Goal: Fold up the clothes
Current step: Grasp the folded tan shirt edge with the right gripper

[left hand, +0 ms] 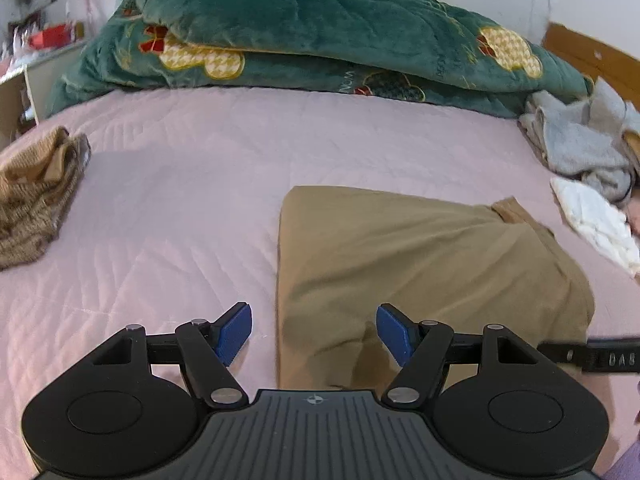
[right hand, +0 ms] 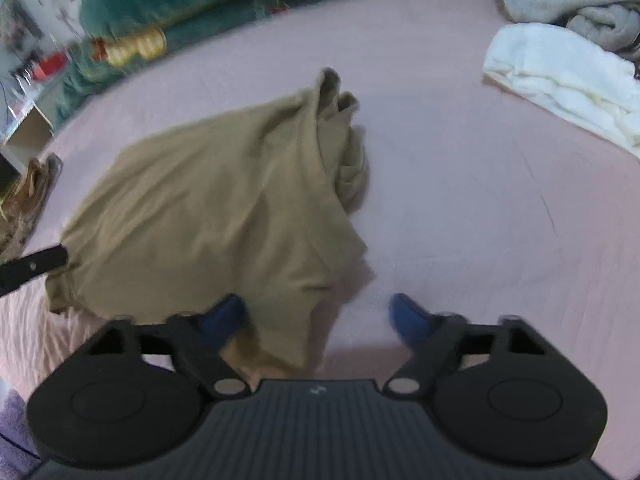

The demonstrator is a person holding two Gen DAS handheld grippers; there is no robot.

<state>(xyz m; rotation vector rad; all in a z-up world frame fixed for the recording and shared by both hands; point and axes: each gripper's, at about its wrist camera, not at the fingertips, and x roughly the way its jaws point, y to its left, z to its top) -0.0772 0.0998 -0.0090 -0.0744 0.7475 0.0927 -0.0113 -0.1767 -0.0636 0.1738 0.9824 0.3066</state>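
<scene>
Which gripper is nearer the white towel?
Right. The right gripper sits at the tan shirt's near right edge, the white towel ahead to its right. The left gripper is at the shirt's left edge, farther away.

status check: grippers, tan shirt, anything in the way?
Left gripper open, right gripper open, both empty. Tan shirt partly folded on pink bedsheet, near edge between both grippers. Nothing in the way.

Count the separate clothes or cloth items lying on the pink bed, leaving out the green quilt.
4: a tan shirt in the middle, a brown knit at the left edge, a grey garment at the far right, a white cloth beside it. More may lie hidden.
</scene>
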